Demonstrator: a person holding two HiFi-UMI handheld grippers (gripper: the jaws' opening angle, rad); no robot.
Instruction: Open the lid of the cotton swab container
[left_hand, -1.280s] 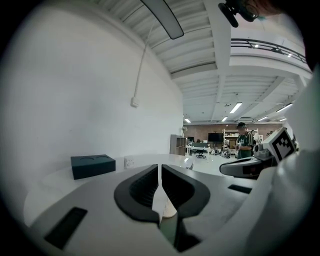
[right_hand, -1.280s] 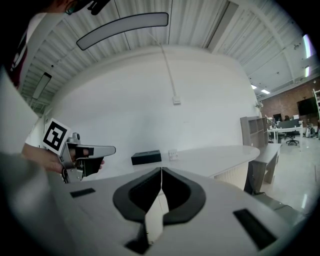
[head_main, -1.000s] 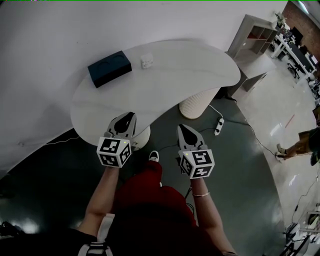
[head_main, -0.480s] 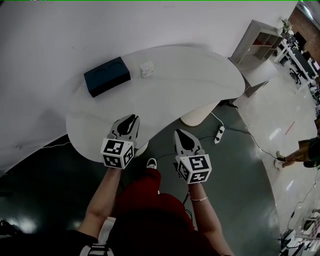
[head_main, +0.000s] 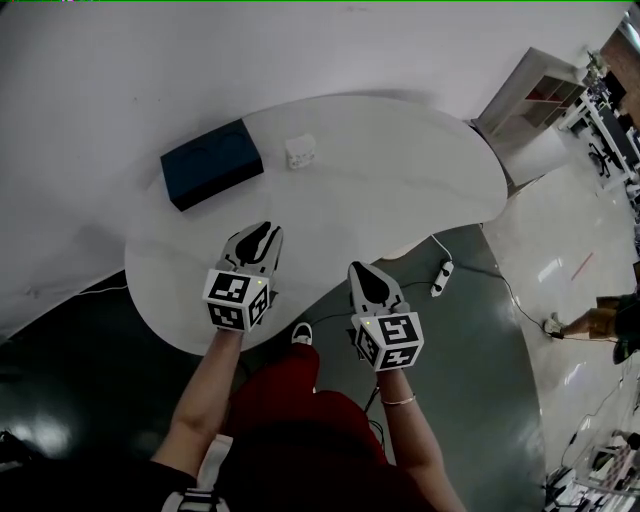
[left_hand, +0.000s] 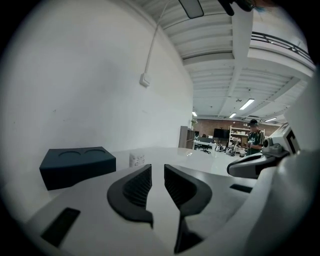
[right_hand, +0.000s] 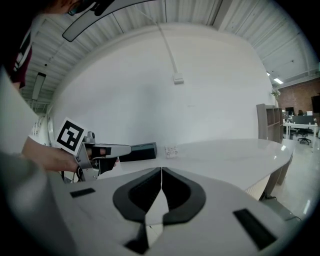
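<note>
The cotton swab container (head_main: 300, 152) is a small white box with its lid on, at the far side of the white table (head_main: 400, 170). It also shows small in the left gripper view (left_hand: 136, 159) and the right gripper view (right_hand: 171, 151). My left gripper (head_main: 262, 231) hovers over the table's near part, well short of the container. Its jaws (left_hand: 157, 172) have just been opening a little; a narrow slit shows, with nothing in it. My right gripper (head_main: 366, 271) hangs at the table's near edge, its jaws (right_hand: 161, 172) shut and empty.
A dark blue box (head_main: 211, 164) with two round dents on top lies left of the container. A white power strip (head_main: 440, 277) and cable lie on the dark floor under the table's right end. White shelving (head_main: 545, 85) stands at the far right.
Both grippers have moved forward toward the table; the left one now hangs over its top. The table, blue box and container look closer. The container has not moved.
</note>
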